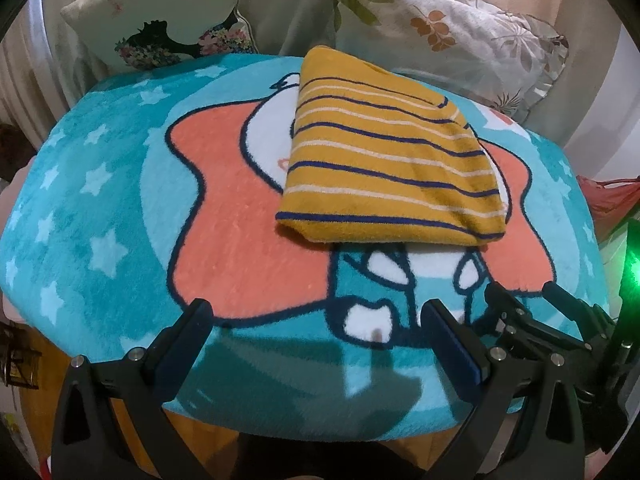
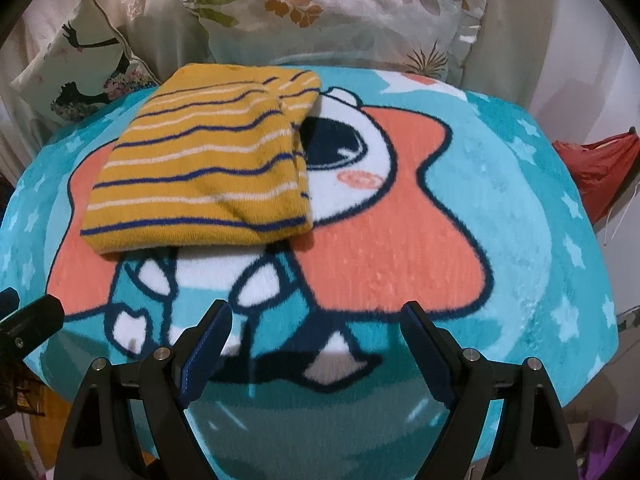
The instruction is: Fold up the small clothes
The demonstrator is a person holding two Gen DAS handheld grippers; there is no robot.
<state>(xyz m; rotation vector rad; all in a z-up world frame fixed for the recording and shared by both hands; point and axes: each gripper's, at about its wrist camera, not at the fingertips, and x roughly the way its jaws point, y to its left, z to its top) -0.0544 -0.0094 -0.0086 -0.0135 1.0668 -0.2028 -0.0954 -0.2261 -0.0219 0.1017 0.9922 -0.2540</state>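
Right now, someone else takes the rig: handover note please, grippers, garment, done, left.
Left gripper: open, empty, hovering over the near edge of the blanket, clear of the garment.
Right gripper: open, empty, also over the near edge, just right of the left one.
Striped yellow garment: lies on the blanket as a compact folded bundle, toward the far side near the pillows. Neither gripper touches it.
Done: this piece looks folded.
Left: perhaps tidy the loose flap on its right edge. No other clothes to fold are visible in either view, so check off-camera.
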